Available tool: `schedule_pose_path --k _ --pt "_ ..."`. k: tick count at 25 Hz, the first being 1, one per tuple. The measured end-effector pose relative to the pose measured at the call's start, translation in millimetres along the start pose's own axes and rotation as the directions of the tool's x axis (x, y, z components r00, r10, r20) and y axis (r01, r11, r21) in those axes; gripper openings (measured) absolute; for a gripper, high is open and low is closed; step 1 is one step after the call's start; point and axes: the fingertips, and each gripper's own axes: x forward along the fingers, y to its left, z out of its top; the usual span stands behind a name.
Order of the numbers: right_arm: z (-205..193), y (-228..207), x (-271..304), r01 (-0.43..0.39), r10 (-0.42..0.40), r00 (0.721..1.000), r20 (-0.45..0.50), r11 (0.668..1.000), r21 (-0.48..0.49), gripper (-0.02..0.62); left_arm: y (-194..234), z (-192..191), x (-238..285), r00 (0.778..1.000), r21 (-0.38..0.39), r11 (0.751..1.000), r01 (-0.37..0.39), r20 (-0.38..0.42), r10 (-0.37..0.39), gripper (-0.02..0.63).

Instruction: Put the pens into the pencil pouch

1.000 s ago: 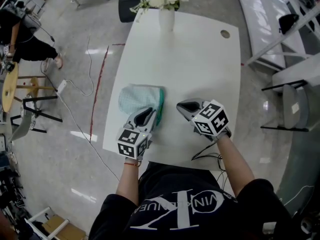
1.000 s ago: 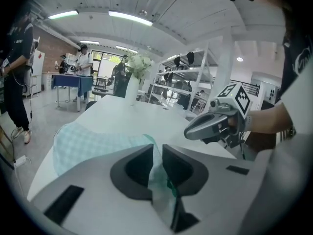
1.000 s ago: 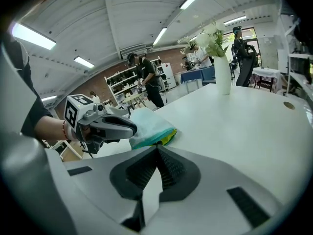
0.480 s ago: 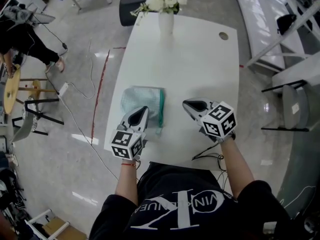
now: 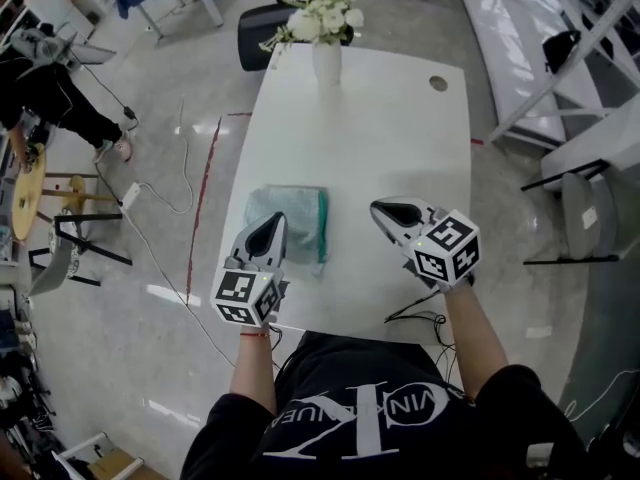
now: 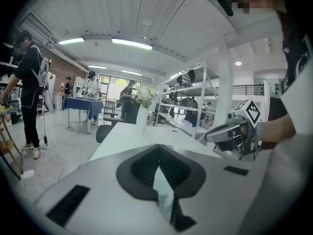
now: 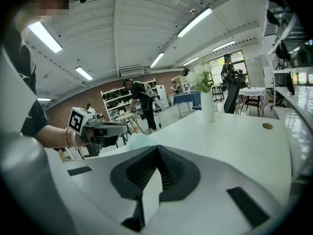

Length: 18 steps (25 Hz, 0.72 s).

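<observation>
One vase (image 5: 327,60) w/ flowers well beyond pouch (image 5: 296,212).

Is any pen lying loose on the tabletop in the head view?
No: the white table carries only the teal pouch and the flower vase.

The pencil pouch (image 5: 290,218) lay flat on the white table (image 5: 380,128), on the left half and toward the near edge. It was a soft, roughly rectangular case in pale blue-green with a fine, mesh-like texture. A darker green band ran down its right-hand edge, and the fabric looked slightly rumpled rather than smooth. Seen low from the right gripper view, it was no more than a pale hump on the tabletop. Whether it was open or closed could not be made out.
</observation>
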Motion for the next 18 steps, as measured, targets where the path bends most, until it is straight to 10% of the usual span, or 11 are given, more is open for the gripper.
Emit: schedule_pose_path --k 18 --pt "61.3 -2.5 -48.6 0.112 -0.1 0.969 0.227 0.993 -0.04 0.009 4.7 61.9 -22.8 0.984 0.005 0.999 -0.051 0.17 0.049 0.003"
